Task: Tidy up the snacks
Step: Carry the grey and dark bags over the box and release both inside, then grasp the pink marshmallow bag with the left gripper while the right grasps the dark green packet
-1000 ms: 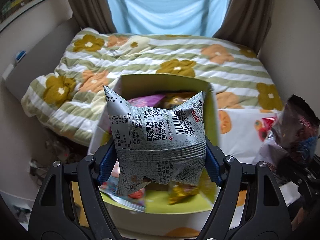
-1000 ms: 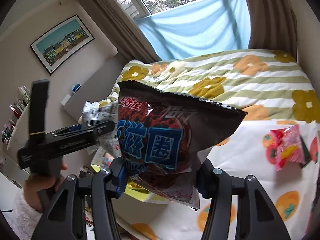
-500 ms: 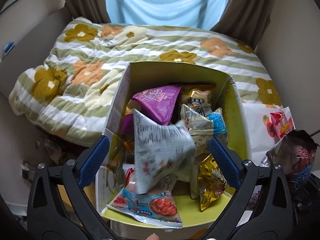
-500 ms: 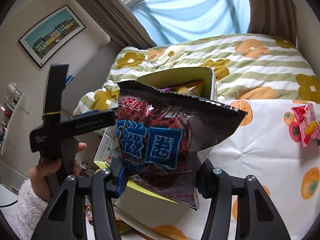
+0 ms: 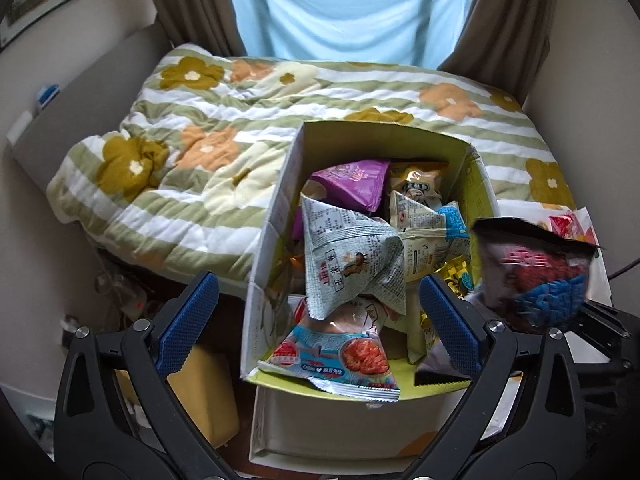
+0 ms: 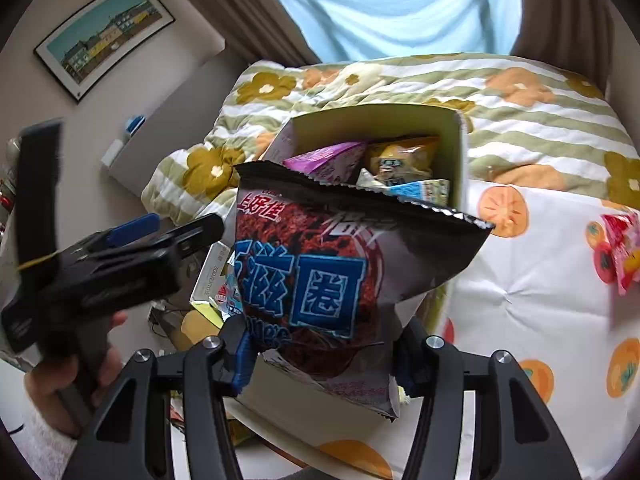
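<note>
A: Biggest first: the bed (image 5: 224, 148) with its flowered quilt, then the box (image 5: 276, 220) at its foot, packed with snack bags.

B: Only the right wrist view shows the framed picture (image 6: 104, 36) and the dark snack bag (image 6: 320, 280) front-on, red "上好佳" and blue "滋圈" legible. The right gripper (image 6: 320, 364) has its jaws clamped on that bag, held just in front of the box.

A: The left view shows the grey-printed bag (image 5: 352, 256) lying on top in the box, one purple bag (image 5: 352, 184) behind. The left gripper (image 5: 316, 320) hangs spread wide, holding nothing.
</note>
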Available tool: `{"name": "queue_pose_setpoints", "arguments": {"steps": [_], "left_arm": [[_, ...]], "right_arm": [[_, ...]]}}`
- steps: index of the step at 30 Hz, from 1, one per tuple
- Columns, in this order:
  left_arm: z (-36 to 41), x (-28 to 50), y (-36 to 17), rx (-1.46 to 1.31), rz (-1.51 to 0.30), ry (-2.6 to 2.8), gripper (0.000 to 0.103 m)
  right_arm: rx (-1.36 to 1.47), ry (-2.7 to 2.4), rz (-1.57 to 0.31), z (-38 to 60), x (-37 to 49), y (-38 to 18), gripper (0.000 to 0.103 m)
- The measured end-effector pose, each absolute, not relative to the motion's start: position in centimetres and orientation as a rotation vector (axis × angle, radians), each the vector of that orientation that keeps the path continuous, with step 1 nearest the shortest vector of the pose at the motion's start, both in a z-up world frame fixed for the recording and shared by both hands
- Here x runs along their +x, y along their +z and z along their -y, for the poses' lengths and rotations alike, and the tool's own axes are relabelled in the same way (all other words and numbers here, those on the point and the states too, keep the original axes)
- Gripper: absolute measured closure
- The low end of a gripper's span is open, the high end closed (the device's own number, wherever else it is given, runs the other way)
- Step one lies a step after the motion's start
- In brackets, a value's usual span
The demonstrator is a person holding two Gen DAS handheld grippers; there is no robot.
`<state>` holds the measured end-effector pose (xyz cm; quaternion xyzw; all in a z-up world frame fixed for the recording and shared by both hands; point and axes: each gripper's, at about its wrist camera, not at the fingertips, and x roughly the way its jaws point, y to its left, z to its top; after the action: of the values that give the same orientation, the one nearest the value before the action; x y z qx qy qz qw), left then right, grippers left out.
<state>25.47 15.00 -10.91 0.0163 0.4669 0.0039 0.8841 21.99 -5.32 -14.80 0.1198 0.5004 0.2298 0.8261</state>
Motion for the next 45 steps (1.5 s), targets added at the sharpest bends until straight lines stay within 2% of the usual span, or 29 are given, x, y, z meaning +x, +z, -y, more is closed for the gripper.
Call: {"name": "queue_pose_setpoints", "arguments": {"steps": [5, 6, 7, 9, 16, 30, 45], "left_arm": [[-16.7, 24.9, -10.4, -0.016, -0.964, 0.055, 0.003], [-17.1, 24.8, -10.3, -0.029, -0.964, 0.061, 0.003], [-17.5, 24.6, -10.3, -0.041, -0.964, 0.068, 0.003], [-18.1, 24.4, -10.3, -0.055, -0.964, 0.074, 0.003], [-18.6, 23.4, -10.5, -0.068, -0.968, 0.072, 0.003], [-16.3, 21.0, -10.6, -0.031, -0.969, -0.028, 0.003], [-6.0, 20.9, -10.1, 0.049, -0.962, -0.193, 0.003]], "right_arm": [[0.257, 0.492, -1.110, 4.3, 23.3, -16.2, 0.050], [0.279, 0.505, -1.117, 4.3, 23.4, -16.5, 0.044], [0.293, 0.514, -1.111, 4.2, 23.4, -16.7, 0.026], [0.287, 0.503, -1.082, 4.0, 23.2, -16.8, 0.000], [0.279, 0.476, -1.001, 4.5, 22.3, -16.2, 0.000], [0.221, 0.384, -0.955, 6.1, 17.9, -13.7, 0.000], [0.218, 0.162, -0.856, 15.4, 12.8, -11.7, 0.000]]}}
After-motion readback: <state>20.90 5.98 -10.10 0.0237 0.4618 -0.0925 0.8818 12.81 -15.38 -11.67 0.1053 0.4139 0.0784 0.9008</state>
